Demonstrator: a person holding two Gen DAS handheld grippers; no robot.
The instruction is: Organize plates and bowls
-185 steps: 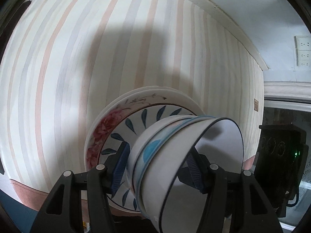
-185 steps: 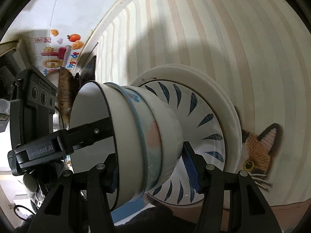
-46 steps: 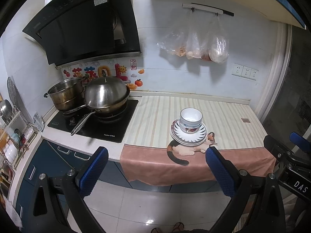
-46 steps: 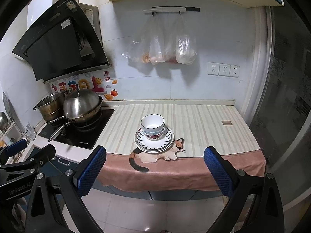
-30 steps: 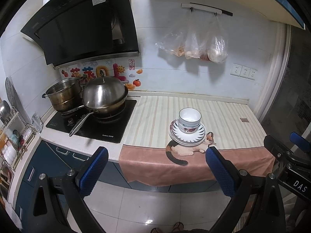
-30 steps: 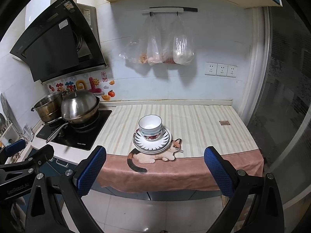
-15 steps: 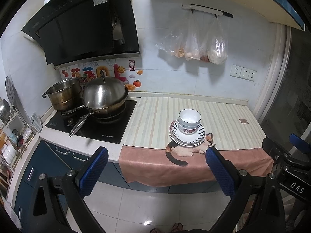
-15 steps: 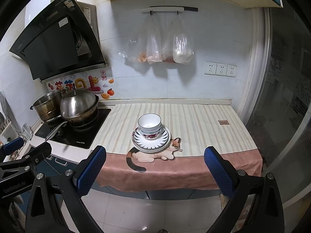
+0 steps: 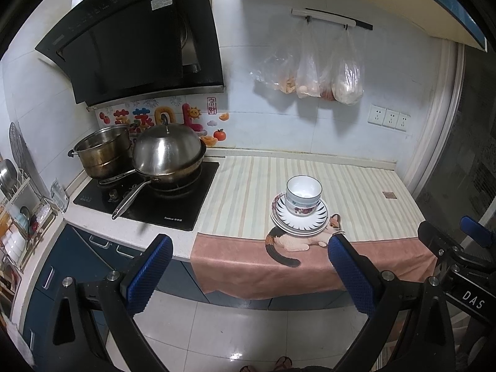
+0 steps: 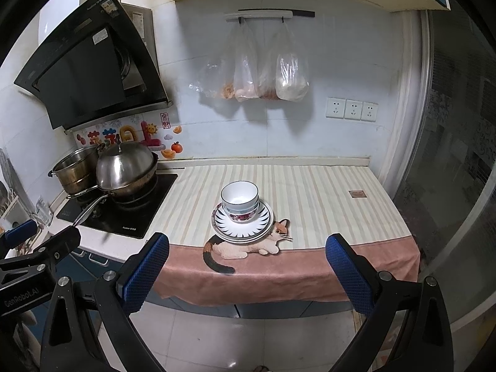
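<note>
Stacked bowls [image 9: 303, 194] [image 10: 239, 202] sit nested on a pile of plates [image 9: 319, 217] [image 10: 263, 221], the top one white with dark blue leaf marks. The pile stands on the striped cloth near the counter's front edge, just behind a cat picture. My left gripper [image 9: 249, 271] is open and held well back from the counter, above the floor, with nothing between its blue pads. My right gripper [image 10: 246, 268] is open too, equally far back and empty. Each gripper shows at the edge of the other's view.
A lidded steel pan [image 9: 167, 155] and a steel pot [image 9: 104, 152] stand on the black cooktop [image 9: 173, 214] at the left. A range hood [image 9: 139, 40] hangs above. Plastic bags [image 9: 313, 74] hang on the wall. A dish rack [image 9: 18, 207] is at far left. Tiled floor [image 9: 232, 334] lies below.
Several seconds ago both grippers were shut on the nested bowls over the plates. Both are now open and far back from the counter. In the last second the views barely shift.
</note>
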